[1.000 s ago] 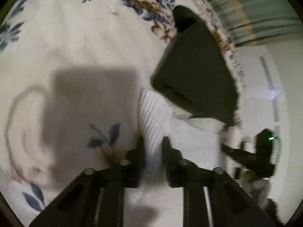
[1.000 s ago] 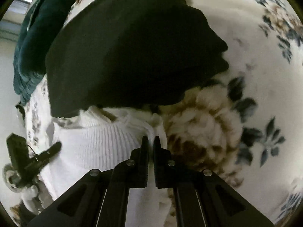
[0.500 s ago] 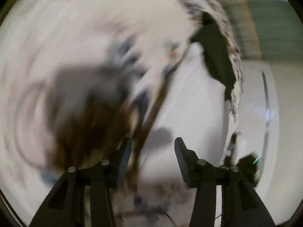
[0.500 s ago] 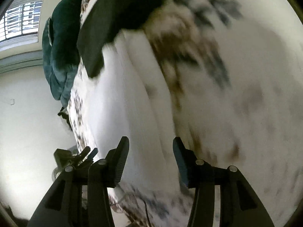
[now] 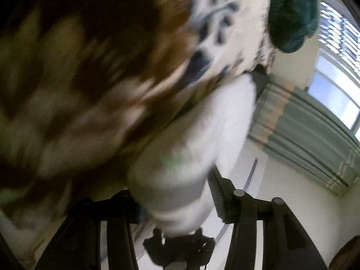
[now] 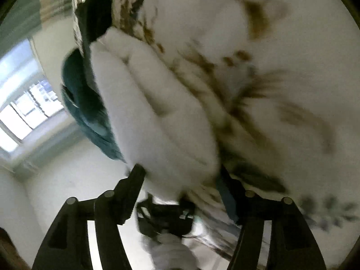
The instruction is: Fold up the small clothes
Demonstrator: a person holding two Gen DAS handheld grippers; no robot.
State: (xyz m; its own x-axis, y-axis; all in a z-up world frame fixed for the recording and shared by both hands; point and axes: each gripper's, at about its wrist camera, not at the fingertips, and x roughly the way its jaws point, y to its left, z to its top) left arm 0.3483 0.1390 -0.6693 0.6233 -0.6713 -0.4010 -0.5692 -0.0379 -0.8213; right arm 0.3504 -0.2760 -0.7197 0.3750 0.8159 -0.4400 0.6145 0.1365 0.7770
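A folded white knit garment [image 5: 193,148] lies on the floral bedspread [image 5: 90,72] near its edge; it also shows in the right wrist view [image 6: 155,112]. My left gripper [image 5: 173,198] is open, its jaws on either side of the garment's near end. My right gripper [image 6: 182,184] is open too, its jaws straddling the near end of the garment. Both views are blurred by motion. A black garment [image 6: 96,13] lies beyond the white one.
A dark green garment [image 5: 292,11] lies on the bed's far part, also seen in the right wrist view [image 6: 87,110]. Striped curtains [image 5: 310,135] and a window [image 6: 24,112] are beyond the bed. The other gripper's body [image 6: 164,216] shows low down.
Both grippers let go of the white garment and opened wide. Both have swung and dropped low beside the bed edge, with the folded garment now between their open jaws.
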